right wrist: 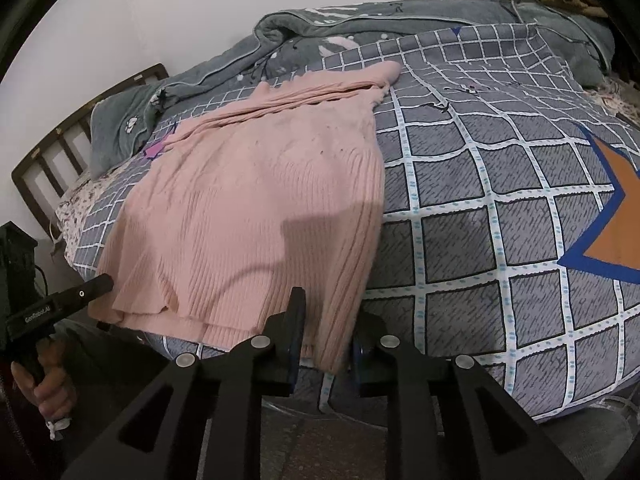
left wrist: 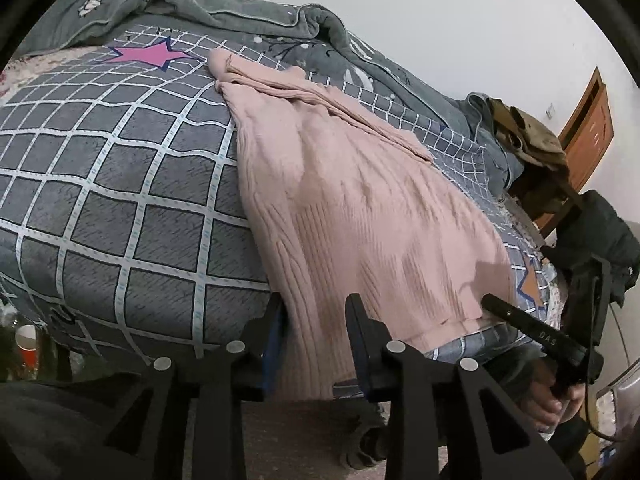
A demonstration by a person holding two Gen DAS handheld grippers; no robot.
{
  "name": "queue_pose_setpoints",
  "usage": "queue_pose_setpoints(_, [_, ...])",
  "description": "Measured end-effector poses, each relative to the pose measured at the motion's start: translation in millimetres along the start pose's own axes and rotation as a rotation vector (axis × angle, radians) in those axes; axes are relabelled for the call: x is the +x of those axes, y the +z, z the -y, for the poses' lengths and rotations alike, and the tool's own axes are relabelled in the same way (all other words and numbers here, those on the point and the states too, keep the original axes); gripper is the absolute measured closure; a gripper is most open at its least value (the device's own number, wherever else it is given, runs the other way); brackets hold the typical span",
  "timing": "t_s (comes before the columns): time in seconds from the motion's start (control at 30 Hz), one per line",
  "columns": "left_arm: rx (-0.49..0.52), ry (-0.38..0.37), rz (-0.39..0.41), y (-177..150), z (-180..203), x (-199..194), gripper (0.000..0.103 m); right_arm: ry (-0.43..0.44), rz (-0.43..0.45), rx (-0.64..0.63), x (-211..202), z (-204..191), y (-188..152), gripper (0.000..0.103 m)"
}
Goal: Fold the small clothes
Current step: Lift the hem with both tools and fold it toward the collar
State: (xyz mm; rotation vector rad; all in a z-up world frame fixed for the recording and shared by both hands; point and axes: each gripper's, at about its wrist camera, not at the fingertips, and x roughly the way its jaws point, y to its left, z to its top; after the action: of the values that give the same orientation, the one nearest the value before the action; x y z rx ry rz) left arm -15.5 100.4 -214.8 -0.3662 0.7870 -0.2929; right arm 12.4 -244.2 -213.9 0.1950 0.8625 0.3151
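A: Nearest, what do both tongs hold?
B: Left gripper (left wrist: pixel 314 314) has the pink sweater (left wrist: pixel 352 216) hem between narrow jaws; whether the pads press it, I cannot tell. Right gripper (right wrist: pixel 330 322) likewise, at the hem's other corner.
A: Biggest thing?
B: Grid-patterned quilt (right wrist: pixel 500 208), sweater lying flat on it, hem at the near edge. Grey blanket (left wrist: pixel 248 16) is bunched at the far side.

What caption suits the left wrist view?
Pink knit sweater spread on a grid-patterned quilt, its hem corner between the left gripper.
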Motion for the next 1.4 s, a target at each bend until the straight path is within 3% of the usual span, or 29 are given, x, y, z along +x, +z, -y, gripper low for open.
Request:
queue_pose_setpoints(0.07, [-0.011, 0.040, 0.015, -1, -2, -1, 0.093, 0.002, -0.003, 0.000, 0, 0, 0, 0.083])
queue_pose_setpoints(0.1, [-0.020, 0.043, 0.017, -2, -4, -2, 0.094, 0.000, -0.005, -0.007, 0, 0, -1, 0.083])
queue_pose_setpoints(0.3, [-0.035, 0.025, 0.013, -5, -7, -5, 0.093, -0.006, -0.006, -0.046, -2, -6, -4, 0.077])
queue_pose_setpoints(0.37, [-0.037, 0.008, 0.012, -6, -6, -6, 0.081, -0.002, -0.007, -0.040, -2, -4, -4, 0.077])
queue_pose_setpoints(0.43, [-0.046, -0.011, 0.012, -7, -5, -6, 0.077, 0.003, -0.013, -0.040, -2, -4, -3, 0.077])
queue_pose_setpoints(0.6, [-0.039, 0.042, 0.034, -6, -3, -2, 0.081, 0.018, -0.021, -0.038, 0, -5, -2, 0.077])
queue_pose_setpoints(0.63, [-0.037, 0.058, 0.033, -5, -3, -1, 0.090, 0.017, -0.021, -0.040, 0, -5, -2, 0.077])
queue_pose_setpoints(0.8, [-0.081, 0.043, 0.030, -2, -13, -3, 0.096, 0.022, -0.023, -0.052, 0, -6, -2, 0.097])
queue_pose_setpoints(1.0, [-0.220, -0.092, 0.072, 10, -32, -32, 0.096, 0.243, 0.052, 0.066, -30, 11, 6, 0.098])
queue_pose_setpoints(1.2, [-0.272, -0.189, 0.135, 41, -27, -64, 0.097, 0.418, 0.090, 0.191, -52, 17, 28, 0.099])
queue_pose_setpoints(1.4, [-0.262, -0.200, 0.189, 96, -11, -79, 0.097, 0.459, 0.158, 0.243, -76, 13, 76, 0.099])
